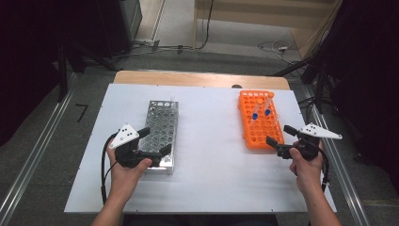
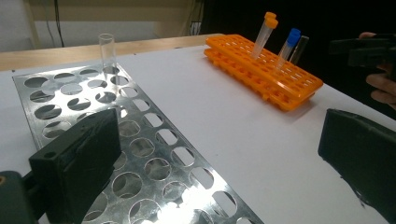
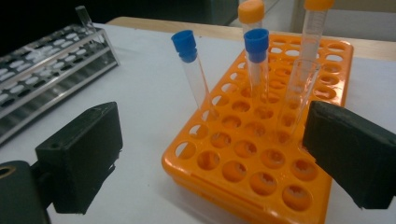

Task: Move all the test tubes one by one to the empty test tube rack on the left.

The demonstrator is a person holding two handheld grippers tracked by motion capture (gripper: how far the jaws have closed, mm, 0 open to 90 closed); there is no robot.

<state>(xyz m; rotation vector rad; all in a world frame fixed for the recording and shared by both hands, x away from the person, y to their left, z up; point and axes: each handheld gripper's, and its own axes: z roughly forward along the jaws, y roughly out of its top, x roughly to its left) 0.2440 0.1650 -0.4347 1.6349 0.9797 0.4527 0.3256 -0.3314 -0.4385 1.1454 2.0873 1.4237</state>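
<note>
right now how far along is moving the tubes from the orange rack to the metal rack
Barely started. Done: one clear uncapped tube stands in the far corner of the metal rack. In hand: nothing; the right hand-held gripper is open at the orange rack, and the left hand-held gripper is open over the metal rack. Left: two blue-capped tubes, two orange-capped tubes and an uncapped one.

A white-topped table (image 1: pixel 207 141) is seen, with a metal rack (image 1: pixel 161 134) at left and an orange rack (image 1: pixel 259 120) set well apart on it.
</note>
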